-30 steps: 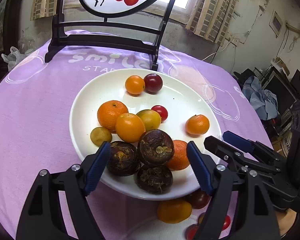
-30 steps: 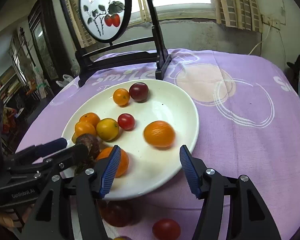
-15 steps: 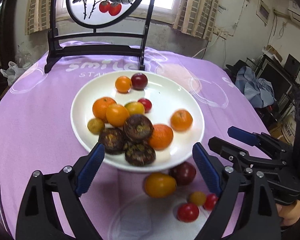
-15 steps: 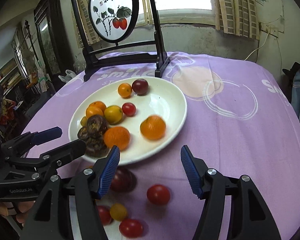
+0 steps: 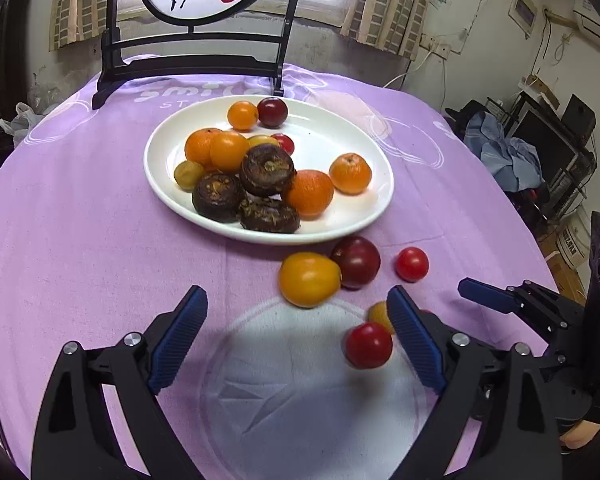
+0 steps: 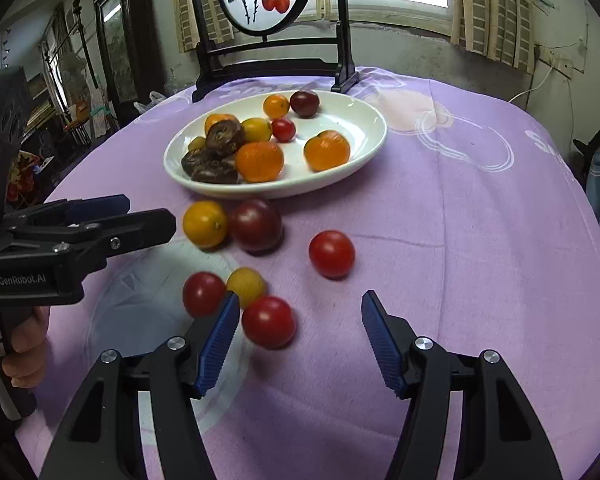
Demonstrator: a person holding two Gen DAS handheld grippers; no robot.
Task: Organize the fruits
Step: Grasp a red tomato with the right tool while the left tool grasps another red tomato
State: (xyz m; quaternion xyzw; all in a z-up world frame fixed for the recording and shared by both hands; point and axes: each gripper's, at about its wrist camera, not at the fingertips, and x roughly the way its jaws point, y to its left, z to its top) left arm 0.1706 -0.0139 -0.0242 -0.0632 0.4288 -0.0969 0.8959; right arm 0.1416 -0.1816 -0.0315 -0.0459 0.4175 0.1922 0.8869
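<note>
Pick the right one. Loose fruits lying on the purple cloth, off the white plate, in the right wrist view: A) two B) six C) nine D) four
B: in the right wrist view six lie on the cloth in front of the white plate: an orange tomato, a dark purple one, a small yellow one and three red tomatoes.
</note>
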